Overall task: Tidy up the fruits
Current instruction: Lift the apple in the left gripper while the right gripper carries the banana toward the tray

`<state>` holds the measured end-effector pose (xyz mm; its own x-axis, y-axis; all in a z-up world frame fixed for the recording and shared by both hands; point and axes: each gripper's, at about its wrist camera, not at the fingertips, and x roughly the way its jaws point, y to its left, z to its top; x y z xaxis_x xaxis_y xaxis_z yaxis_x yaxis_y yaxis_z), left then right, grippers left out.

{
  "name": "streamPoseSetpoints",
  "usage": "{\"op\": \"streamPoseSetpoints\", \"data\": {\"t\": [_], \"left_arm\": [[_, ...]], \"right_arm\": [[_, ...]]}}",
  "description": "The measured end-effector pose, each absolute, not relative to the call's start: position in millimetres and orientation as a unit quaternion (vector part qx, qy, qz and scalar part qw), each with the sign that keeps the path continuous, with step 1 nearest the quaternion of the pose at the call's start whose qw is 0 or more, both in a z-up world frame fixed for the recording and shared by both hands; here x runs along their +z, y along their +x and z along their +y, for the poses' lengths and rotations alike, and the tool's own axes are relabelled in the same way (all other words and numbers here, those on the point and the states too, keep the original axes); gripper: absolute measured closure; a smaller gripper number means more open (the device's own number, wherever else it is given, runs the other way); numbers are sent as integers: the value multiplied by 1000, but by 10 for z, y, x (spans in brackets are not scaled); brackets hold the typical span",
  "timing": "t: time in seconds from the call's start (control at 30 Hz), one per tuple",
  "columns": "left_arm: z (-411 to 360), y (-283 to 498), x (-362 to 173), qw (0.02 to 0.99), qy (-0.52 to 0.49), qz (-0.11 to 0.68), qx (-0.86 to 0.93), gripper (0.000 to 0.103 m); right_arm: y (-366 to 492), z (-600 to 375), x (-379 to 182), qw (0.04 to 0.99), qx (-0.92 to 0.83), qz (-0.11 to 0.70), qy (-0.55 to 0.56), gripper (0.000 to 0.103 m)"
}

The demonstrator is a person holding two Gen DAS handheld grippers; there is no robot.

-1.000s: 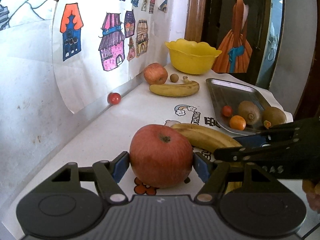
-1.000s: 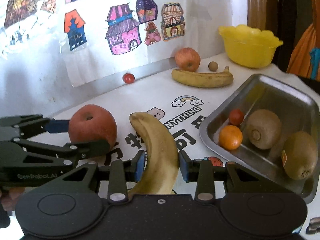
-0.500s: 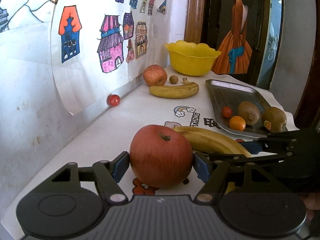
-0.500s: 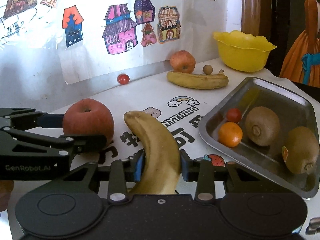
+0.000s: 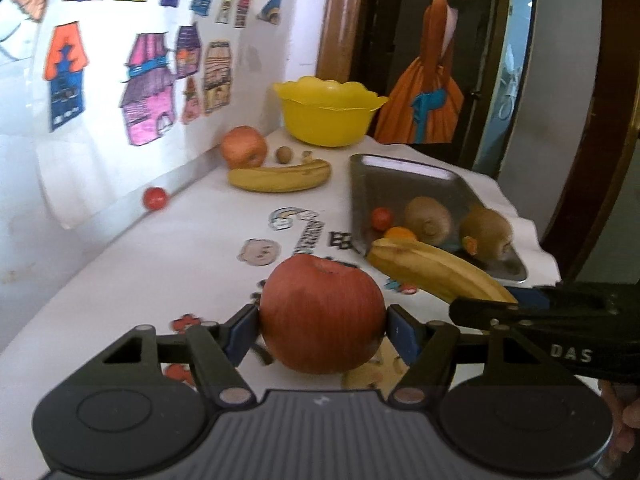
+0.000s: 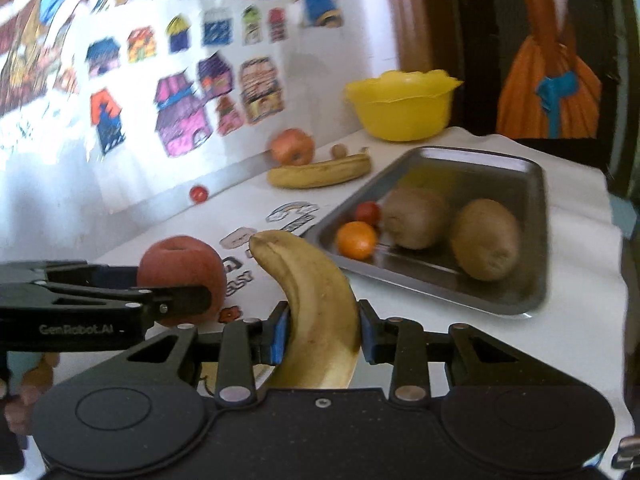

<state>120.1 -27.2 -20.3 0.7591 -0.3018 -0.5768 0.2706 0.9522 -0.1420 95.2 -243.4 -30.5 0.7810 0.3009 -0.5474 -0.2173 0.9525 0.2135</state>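
My left gripper (image 5: 322,330) is shut on a red apple (image 5: 322,314), held above the white table. My right gripper (image 6: 322,334) is shut on a yellow banana (image 6: 316,304), also lifted; that banana (image 5: 432,274) shows to the right of the apple in the left wrist view. The apple (image 6: 180,270) appears left of the banana in the right wrist view. A metal tray (image 6: 532,208) holds two kiwis (image 6: 486,238), a small orange (image 6: 356,240) and a cherry tomato (image 6: 368,212). A yellow bowl (image 5: 328,110) stands at the far end.
A second apple (image 5: 244,147), a second banana (image 5: 280,178) and a small brown round fruit (image 5: 285,154) lie near the bowl. A cherry tomato (image 5: 155,199) rests by the wall strip. Drawings of houses cover the wall on the left. The table edge runs beyond the tray.
Both grippers have risen and moved forward with their fruit. The apple and the banana have left the table surface; the tray and bowl now look closer.
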Motion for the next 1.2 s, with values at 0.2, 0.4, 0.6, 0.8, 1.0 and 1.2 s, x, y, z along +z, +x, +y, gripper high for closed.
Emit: {"op": "streamPoseSetpoints", "data": {"t": [0.2, 0.4, 0.6, 0.8, 1.0, 1.2], "left_arm": [[-477, 1269, -104, 942, -36, 294, -155, 31], [-752, 1421, 132, 956, -13, 243, -167, 73], [-950, 1638, -6, 950, 3, 271, -155, 70], [-838, 1606, -120, 952, -6, 276, -134, 42], [-719, 1611, -229, 946, -13, 301, -122, 26], [-685, 1675, -360, 935, -19, 333, -121, 24]], "right_arm": [[847, -2791, -227, 945, 129, 276, 121, 66], [872, -3114, -94, 950, 116, 245, 151, 66], [1069, -3247, -230, 944, 111, 268, 161, 68], [1100, -3254, -260, 943, 125, 260, 166, 89], [1102, -3212, -290, 941, 117, 266, 175, 67], [1147, -3129, -394, 934, 103, 303, 159, 52]]}}
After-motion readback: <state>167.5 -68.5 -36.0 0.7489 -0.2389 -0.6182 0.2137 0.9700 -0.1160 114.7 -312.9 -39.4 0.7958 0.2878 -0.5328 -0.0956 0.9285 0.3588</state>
